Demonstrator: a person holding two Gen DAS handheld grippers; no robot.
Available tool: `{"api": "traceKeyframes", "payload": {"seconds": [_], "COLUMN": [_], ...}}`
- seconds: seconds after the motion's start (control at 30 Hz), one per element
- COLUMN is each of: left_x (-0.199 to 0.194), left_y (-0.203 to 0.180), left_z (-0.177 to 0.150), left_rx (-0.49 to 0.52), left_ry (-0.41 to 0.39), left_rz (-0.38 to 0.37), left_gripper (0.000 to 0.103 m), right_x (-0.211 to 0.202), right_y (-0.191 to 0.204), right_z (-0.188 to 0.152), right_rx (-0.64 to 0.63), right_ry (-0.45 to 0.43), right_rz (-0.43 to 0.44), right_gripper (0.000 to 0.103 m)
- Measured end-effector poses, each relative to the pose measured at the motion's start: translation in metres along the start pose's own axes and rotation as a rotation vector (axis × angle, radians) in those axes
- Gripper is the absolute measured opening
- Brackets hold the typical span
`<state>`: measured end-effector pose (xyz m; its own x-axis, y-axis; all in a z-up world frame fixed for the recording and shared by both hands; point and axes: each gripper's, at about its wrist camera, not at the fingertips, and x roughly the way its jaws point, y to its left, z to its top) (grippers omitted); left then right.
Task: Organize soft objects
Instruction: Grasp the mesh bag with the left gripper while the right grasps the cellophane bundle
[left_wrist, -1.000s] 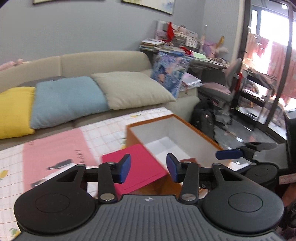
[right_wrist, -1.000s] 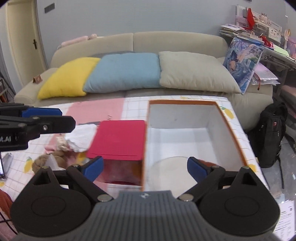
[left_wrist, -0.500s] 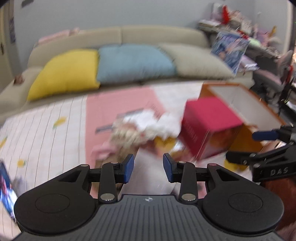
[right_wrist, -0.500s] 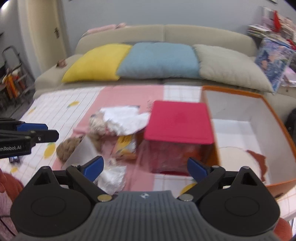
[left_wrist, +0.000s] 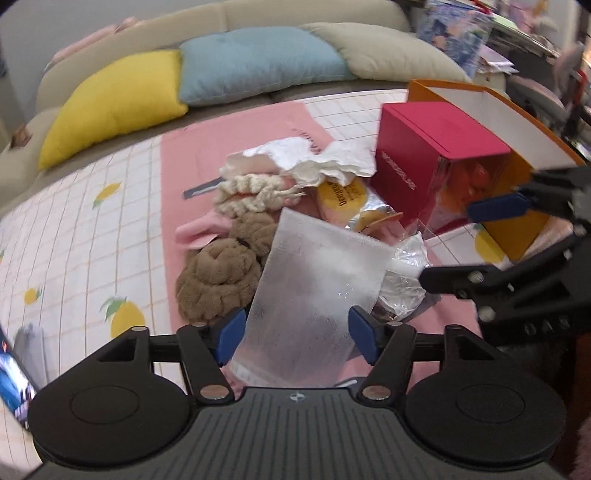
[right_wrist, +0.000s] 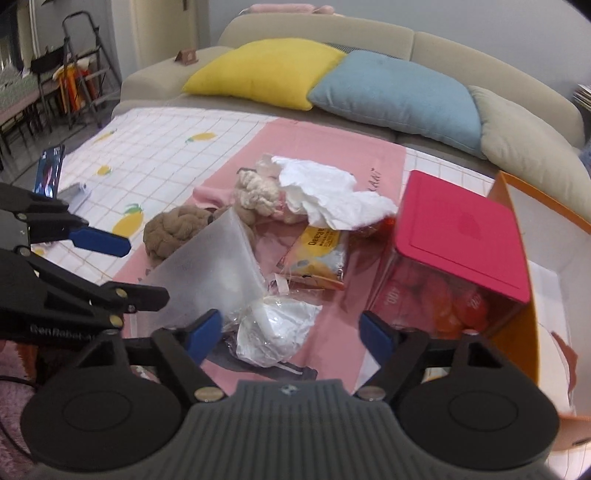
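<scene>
Left hand-held gripper (left_wrist: 295, 334): jaws apart, straddling the near edge of a frosted plastic pouch (left_wrist: 314, 280); whether the pads touch it cannot be told. The straddle suggests the pouch is lined up for pinching and lifting.

Right hand-held gripper (right_wrist: 291, 334): jaws wide apart, empty, hovering over a crumpled clear bag (right_wrist: 273, 332) at its 12 o'clock.

Soft pile on the counter (right_wrist: 159, 147): brown knotted plush (left_wrist: 218, 273) at 10 o'clock of the pouch, cream braided rope toy (left_wrist: 251, 192) and white crumpled paper (left_wrist: 314, 162) at 12 o'clock.

Red-lidded clear box (right_wrist: 458, 236) stands at 2 o'clock, against the open orange box (left_wrist: 517, 122), probably the destination.

Writing: yellow packet (right_wrist: 317, 247) reads "Deeye…", rest hidden. Left tool body reads "GenRobot.AI". Red box side lettering is illegible.
</scene>
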<state>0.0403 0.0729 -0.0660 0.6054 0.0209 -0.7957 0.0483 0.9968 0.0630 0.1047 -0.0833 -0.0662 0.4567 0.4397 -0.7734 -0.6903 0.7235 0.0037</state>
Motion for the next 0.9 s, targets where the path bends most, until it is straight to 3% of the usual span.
{"api": "traceKeyframes", "payload": {"seconds": [0.17,0.3,0.6,0.7,0.83,0.9], "left_x": [0.014,0.037,0.066,0.070,0.068,0.064], "left_y": [-0.008,-0.010,-0.003,0.000,0.006,0.011], "left_z": [-0.003,-0.006,-0.010,-0.011,-0.011,-0.010], "left_rx": [0.074,0.103,0.100,0.086,0.054,0.025], "left_ry": [0.005,0.043,0.101,0.114,0.115,0.108], "left_rz": [-0.040,-0.002,0.016,0.027,0.050,0.051], "left_gripper": [0.087,0.087,0.084,0.068,0.031,0.019], "right_x": [0.018,0.033,0.053,0.055,0.056,0.056], "right_y": [-0.001,-0.002,-0.001,-0.002,-0.002,-0.002], "right_z": [0.007,0.011,0.007,0.007,0.005,0.004], "right_rx": [-0.015,0.004,0.007,0.011,0.007,0.004], "right_ry": [0.029,0.052,0.100,0.106,0.109,0.107], "right_rz": [-0.008,0.003,0.008,0.010,0.012,0.014], "right_gripper": [0.065,0.055,0.049,0.049,0.049,0.049]}}
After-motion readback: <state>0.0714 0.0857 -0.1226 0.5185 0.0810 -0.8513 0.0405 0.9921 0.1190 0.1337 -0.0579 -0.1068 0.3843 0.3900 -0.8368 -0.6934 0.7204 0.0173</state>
